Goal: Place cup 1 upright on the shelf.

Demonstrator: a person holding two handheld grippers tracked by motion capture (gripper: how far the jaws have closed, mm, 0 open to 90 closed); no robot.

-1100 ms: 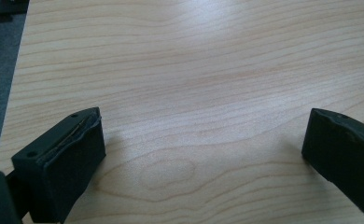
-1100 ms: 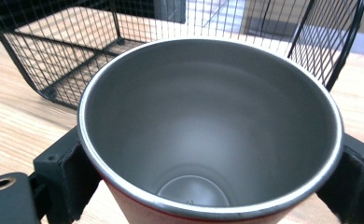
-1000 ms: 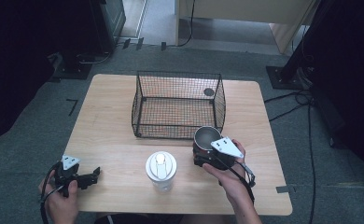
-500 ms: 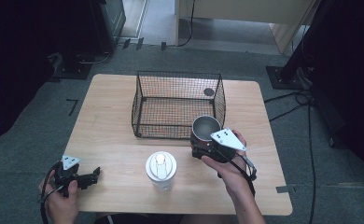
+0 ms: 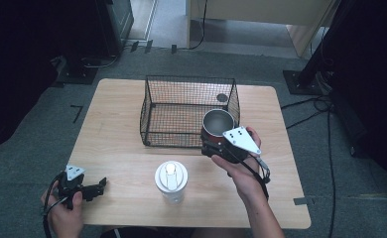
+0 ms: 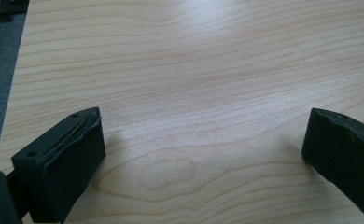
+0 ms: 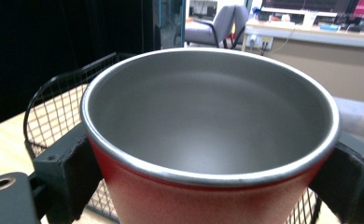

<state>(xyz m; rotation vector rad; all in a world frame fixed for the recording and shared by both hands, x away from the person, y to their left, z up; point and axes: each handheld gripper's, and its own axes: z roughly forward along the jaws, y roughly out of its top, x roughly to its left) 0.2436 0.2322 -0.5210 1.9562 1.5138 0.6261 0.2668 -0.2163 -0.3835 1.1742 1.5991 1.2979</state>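
1. Grey carpet surrounds a light wooden table (image 5: 122,148).
2. On it stands a black wire basket (image 5: 154,111), nothing visible inside.
3. Right gripper (image 5: 212,147) clamps a red cup (image 5: 216,126), steel-lined and empty, held above the basket's near right corner.
4. A white-lidded bottle (image 5: 171,179) stands near the front edge.
5. Left gripper (image 5: 96,187) rests on the table, jaws wide apart, holding nothing.

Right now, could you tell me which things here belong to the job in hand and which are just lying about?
In the job:
- red cup, clamped in the right gripper
- wire basket, just beyond the cup

Lying about:
- white lidded bottle on the table
- small dark disc inside the basket
- left gripper, open and idle
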